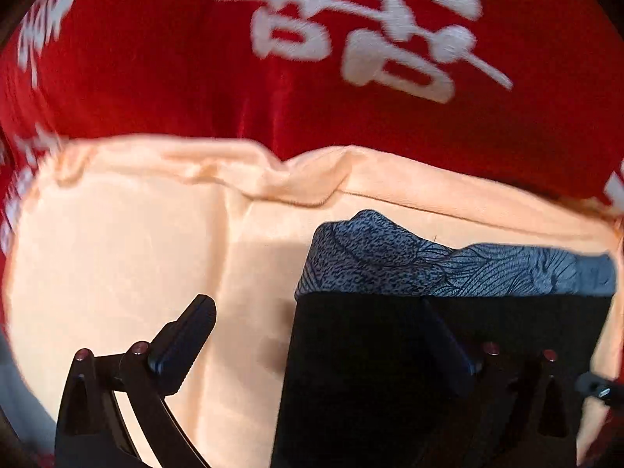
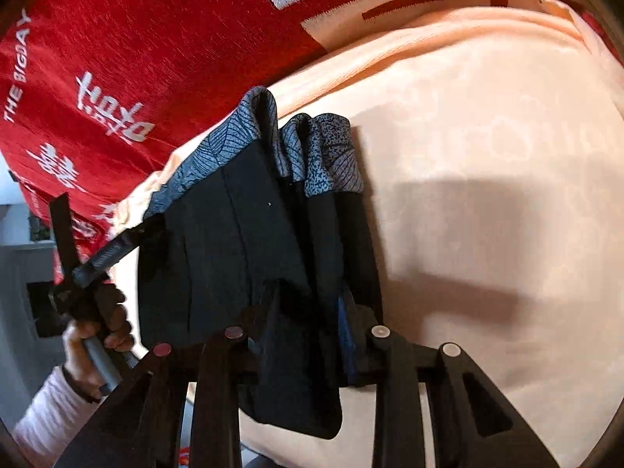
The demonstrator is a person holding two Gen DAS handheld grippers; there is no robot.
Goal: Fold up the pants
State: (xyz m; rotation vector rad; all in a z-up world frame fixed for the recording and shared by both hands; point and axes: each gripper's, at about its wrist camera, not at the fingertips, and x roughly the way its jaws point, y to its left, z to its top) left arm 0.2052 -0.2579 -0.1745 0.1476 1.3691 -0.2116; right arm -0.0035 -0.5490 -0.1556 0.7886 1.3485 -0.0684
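The black pants (image 1: 429,370) with a grey-blue patterned band (image 1: 448,265) lie bunched on a peach cloth (image 1: 117,253). My left gripper (image 1: 323,323) is open: its left finger (image 1: 187,331) lies bare on the peach cloth, its right finger (image 1: 448,343) rests against the black fabric. In the right wrist view my right gripper (image 2: 312,312) is shut on the pants (image 2: 234,241) and holds a gathered fold of them; the patterned band (image 2: 323,156) hangs ahead of it. The left gripper (image 2: 97,261) and the hand holding it show at the pants' left edge.
A red blanket with white lettering (image 1: 312,78) lies under and beyond the peach cloth; it also shows in the right wrist view (image 2: 136,58). The peach cloth (image 2: 487,195) spreads wide to the right of the pants.
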